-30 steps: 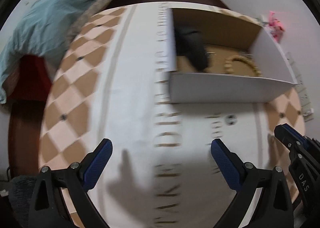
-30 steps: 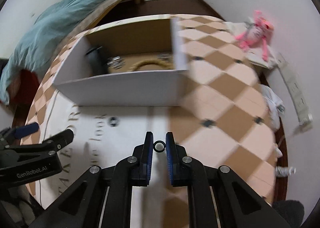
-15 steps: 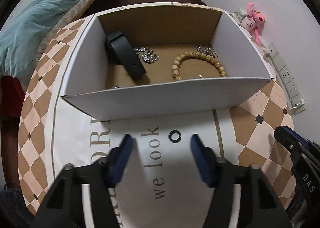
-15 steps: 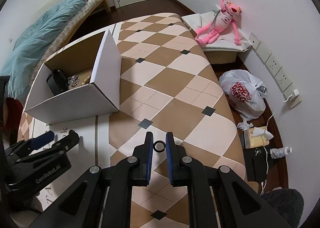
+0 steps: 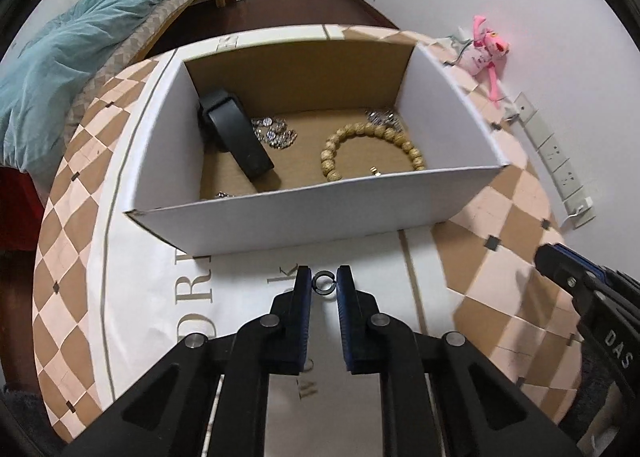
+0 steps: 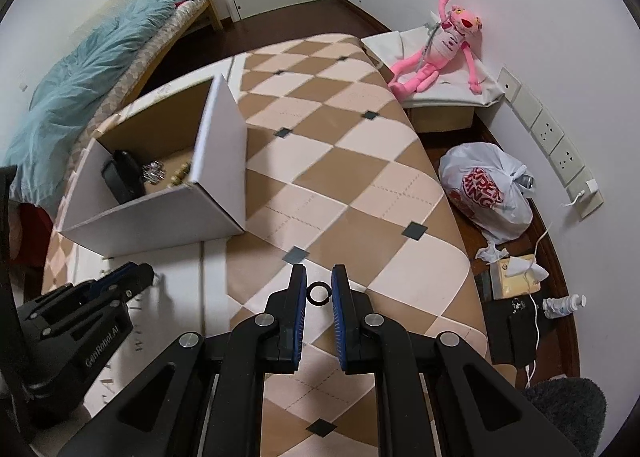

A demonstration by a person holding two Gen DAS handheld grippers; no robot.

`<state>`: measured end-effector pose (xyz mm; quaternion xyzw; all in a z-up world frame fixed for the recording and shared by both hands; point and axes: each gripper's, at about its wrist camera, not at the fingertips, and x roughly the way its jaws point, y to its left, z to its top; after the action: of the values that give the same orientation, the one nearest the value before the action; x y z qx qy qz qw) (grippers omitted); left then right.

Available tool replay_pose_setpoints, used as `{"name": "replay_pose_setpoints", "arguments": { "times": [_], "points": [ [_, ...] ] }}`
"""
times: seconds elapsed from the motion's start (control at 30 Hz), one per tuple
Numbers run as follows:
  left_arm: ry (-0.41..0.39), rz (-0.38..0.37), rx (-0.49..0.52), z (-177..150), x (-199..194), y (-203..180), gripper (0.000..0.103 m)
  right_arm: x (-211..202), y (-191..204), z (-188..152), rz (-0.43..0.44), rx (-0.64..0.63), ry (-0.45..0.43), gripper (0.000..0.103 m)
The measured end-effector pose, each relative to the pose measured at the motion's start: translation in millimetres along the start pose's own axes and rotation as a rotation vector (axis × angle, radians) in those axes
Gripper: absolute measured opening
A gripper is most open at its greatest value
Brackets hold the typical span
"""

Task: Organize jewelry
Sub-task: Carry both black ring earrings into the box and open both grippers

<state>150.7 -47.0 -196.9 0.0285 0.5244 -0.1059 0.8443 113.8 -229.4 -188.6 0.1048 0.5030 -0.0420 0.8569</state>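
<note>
Left wrist view: both grippers' jaws pinch small dark rings (image 5: 324, 282), box (image 5: 320, 213) wall hiding some jewelry.

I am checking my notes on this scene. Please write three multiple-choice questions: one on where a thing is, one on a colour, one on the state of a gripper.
1. Where does the bead bracelet lie?
A. inside the box
B. on the cloth in front of the box
C. on the bed

2. What colour is the plush toy by the wall?
A. blue
B. pink
C. green

3. What is the left gripper doing?
A. open wide over the box
B. closed on a small ring
C. closed on the black strap

Answers:
1 A, the beads rest on the box floor.
2 B, its body is pink.
3 B, the ring sits between its pads.
</note>
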Motion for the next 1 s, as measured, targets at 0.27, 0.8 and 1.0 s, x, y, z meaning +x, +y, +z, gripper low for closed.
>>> {"name": "replay_pose_setpoints", "arguments": {
  "times": [0.27, 0.8, 1.0],
  "points": [
    [-0.057, -0.067, -0.024, 26.6, -59.8, 13.9, 0.010, -34.8, 18.3, 35.8, 0.099, 0.000, -0.032, 0.013],
    [0.131, -0.173, -0.122, 141.1, -24.3, 55.9, 0.012, 35.4, 80.2, 132.6, 0.248, -0.118, 0.261, 0.014],
    [0.131, -0.063, -0.121, 144.2, -27.4, 63.6, 0.047, 31.5, 77.5, 137.8, 0.226, -0.114, 0.256, 0.022]
  ]
}}
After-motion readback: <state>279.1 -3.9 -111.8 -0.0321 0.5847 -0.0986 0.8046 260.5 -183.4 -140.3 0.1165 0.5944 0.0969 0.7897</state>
